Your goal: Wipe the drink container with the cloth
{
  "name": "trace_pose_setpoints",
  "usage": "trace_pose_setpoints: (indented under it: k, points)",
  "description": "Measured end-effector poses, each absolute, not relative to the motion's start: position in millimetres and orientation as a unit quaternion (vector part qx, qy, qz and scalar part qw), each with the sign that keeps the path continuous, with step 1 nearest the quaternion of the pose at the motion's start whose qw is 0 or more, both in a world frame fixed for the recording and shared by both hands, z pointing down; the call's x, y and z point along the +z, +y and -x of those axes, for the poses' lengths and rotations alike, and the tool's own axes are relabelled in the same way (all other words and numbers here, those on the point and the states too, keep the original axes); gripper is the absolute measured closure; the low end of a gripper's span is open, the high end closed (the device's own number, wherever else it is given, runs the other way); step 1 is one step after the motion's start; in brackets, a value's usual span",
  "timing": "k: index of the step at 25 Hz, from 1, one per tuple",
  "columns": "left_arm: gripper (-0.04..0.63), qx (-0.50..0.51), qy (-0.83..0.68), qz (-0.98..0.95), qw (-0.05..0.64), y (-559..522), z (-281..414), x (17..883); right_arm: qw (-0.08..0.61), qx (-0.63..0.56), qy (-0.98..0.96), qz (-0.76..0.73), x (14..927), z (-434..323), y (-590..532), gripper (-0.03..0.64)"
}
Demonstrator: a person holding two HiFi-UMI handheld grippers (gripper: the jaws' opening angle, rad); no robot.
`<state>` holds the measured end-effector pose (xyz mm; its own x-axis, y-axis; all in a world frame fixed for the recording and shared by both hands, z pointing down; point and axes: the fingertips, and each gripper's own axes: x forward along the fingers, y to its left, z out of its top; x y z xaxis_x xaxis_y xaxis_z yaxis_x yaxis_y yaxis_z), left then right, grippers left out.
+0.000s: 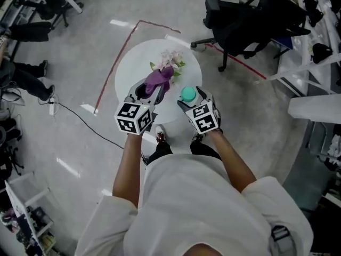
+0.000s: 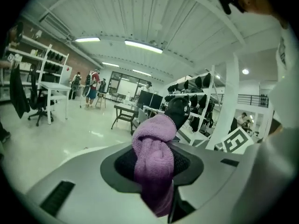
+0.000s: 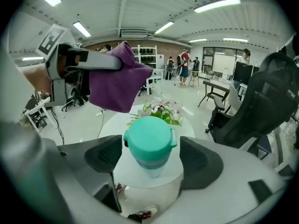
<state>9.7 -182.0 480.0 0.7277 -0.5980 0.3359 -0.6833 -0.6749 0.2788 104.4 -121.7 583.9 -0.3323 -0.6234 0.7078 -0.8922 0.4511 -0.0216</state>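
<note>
The drink container [image 1: 187, 94], a clear cup with a teal lid [image 3: 149, 143], stands upright on the round white table [image 1: 136, 63] near its front right edge. My right gripper [image 1: 192, 98] is open around it: in the right gripper view [image 3: 149, 158] a gap shows between each pad and the cup. My left gripper [image 1: 159, 87] is shut on a purple cloth [image 1: 160, 78], held above the table to the left of the cup. The left gripper view shows the cloth [image 2: 154, 157] bunched between the jaws. In the right gripper view the cloth [image 3: 114, 80] hangs above and left of the lid.
A bunch of pink and white flowers [image 1: 170, 58] lies on the table behind the cup. A black office chair [image 1: 240, 25] stands at the back right. Red tape [image 1: 114, 63] and a cable [image 1: 80, 119] run over the floor on the left.
</note>
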Motion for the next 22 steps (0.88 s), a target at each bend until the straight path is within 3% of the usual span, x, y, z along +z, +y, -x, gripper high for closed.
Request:
trace_pose_setpoints:
  k: [3, 6, 11, 22]
  points:
    - [0.456, 0.074, -0.342, -0.900, 0.261, -176.0, -13.6, 484.6, 0.306, 0.199, -0.804, -0.469, 583.1, -102.8, -122.7, 0.267]
    - [0.456, 0.048, -0.311, -0.895, 0.316, -172.3, -27.1, 489.7, 0.294, 0.179, -0.828, -0.443, 582.2, -100.1, -125.7, 0.273]
    - [0.456, 0.071, -0.278, -0.898, 0.334, -169.8, -56.9, 515.6, 0.308, 0.150, -0.870, -0.355, 583.3, -95.1, -120.4, 0.275]
    - [0.457, -0.023, -0.226, -0.876, 0.425, -168.0, -84.5, 552.4, 0.325, 0.145, -0.883, -0.308, 586.4, -96.2, -113.0, 0.275]
